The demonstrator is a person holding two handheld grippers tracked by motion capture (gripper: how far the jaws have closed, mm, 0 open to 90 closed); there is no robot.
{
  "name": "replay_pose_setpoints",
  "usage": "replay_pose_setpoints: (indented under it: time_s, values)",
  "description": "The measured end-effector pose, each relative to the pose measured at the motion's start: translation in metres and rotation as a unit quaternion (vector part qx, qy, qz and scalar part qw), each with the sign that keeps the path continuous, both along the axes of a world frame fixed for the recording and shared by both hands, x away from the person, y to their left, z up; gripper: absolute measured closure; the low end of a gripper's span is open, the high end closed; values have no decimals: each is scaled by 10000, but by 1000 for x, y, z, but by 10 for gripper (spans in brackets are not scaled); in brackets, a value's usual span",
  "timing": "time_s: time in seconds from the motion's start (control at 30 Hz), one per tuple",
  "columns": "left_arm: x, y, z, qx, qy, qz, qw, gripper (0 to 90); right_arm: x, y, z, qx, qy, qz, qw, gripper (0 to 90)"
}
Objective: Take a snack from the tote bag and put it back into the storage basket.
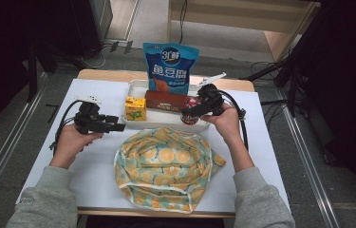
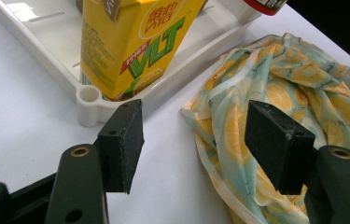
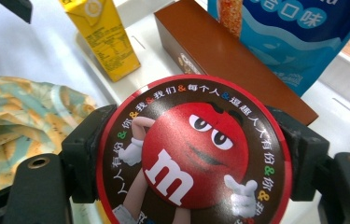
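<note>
Four snack items are counted at the shallow white plastic tray (image 1: 135, 85): one round red-lidded M&M's tub (image 1: 191, 112), one yellow lemon-tea drink carton (image 1: 135, 108), one long brown cardboard box (image 1: 166, 100) and one tall blue foil snack bag (image 1: 170, 67). One pale green cloth bag printed with orange slices (image 1: 166, 166) is spread on the white table (image 1: 95, 156) in front of the tray.

The tub is held at the tray's front right corner by the right gripper (image 1: 195, 110); in the right gripper view its jaws are seen pressed against both sides of the tub (image 3: 193, 151). A red cartoon candy face with a white "m" is shown on the lid, ringed by small Chinese characters on a brown band with coloured ampersands between them.

The left gripper (image 1: 114, 123) is held just left of the carton, its jaws set well apart with nothing between them; in the left gripper view the tray corner and the cloth's edge (image 2: 275, 84) lie beyond them.

"VLT" in green letters is read on the carton (image 2: 130, 46). Large white Chinese characters and "3", the first mark in a round logo, are printed on the blue bag.
</note>
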State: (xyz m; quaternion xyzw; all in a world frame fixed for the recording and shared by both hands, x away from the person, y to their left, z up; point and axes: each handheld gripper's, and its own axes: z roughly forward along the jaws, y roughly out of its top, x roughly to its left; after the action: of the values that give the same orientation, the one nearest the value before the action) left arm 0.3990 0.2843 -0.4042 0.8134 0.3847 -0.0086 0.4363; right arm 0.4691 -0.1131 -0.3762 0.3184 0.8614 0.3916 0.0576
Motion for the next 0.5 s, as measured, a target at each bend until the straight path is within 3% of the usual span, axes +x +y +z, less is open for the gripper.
replay_pose_setpoints:
  time_s: [0.5]
  values:
    - [0,1,0,-1,11,5,10000,379,14,-4,-12,-20,22,-242,9997,254]
